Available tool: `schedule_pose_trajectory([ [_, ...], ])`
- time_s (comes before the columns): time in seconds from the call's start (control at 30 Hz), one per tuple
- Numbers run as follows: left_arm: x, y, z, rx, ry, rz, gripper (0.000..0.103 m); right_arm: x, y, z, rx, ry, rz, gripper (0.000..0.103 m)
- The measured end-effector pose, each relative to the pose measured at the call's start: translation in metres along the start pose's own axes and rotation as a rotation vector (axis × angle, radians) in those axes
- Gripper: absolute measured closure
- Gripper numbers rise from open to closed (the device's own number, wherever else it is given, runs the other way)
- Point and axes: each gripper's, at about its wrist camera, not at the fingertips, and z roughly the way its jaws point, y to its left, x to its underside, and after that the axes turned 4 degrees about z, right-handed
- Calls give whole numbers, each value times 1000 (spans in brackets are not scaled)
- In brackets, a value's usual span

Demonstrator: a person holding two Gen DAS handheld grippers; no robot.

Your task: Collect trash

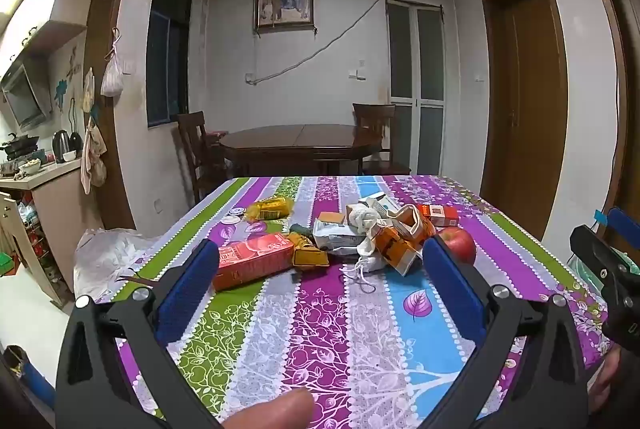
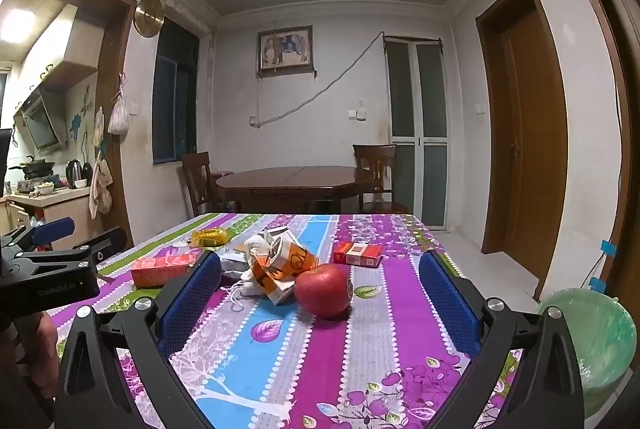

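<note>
- Both grippers hang over the near edge of a table with a loud striped floral tablecloth, and neither one touches anything.
- Left gripper: jaws spread wide, nothing between the blue pads. The trash pile sits just past its fingertips.
- Right gripper: same deal, jaws wide apart and empty. From its own camera a red apple sits on the cloth between and a bit beyond the fingers, not touched by either.
- The trash is clumped mid-table. A red-orange juice carton lies flat on the left, with a crumpled yellow-brown wrapper touching its right end.
- Next to that is a grey-white packet. A squashed orange-and-white carton leans on some white crumpled stuff with strings. Could be tissue or a cloth bag, the view's too mushy to say.
- A yellow snack bag sits farther back on the left, apart from the pile.
- A red cigarette pack lies behind the apple, toward the right.
- A bin lined with a green bag stands off the table's right side, beside the right gripper.
- Behind all this are a dark wooden dining table and chairs against the far wall.
</note>
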Motion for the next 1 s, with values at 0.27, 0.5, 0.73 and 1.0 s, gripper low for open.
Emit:
schedule_pose_trajectory([
  [0.27,0,0,0,1,9,3,5,5,1,0,0,9,-1,4],
  [0.5,2,-2,0,3,12,8,5,2,0,1,1,13,5,4],
  [0.73,2,1,1,6,14,6,5,3,-2,3,-3,16,6,4],
  [1.0,0,1,-1,6,15,15,5,4,-1,3,-2,16,8,4],
])
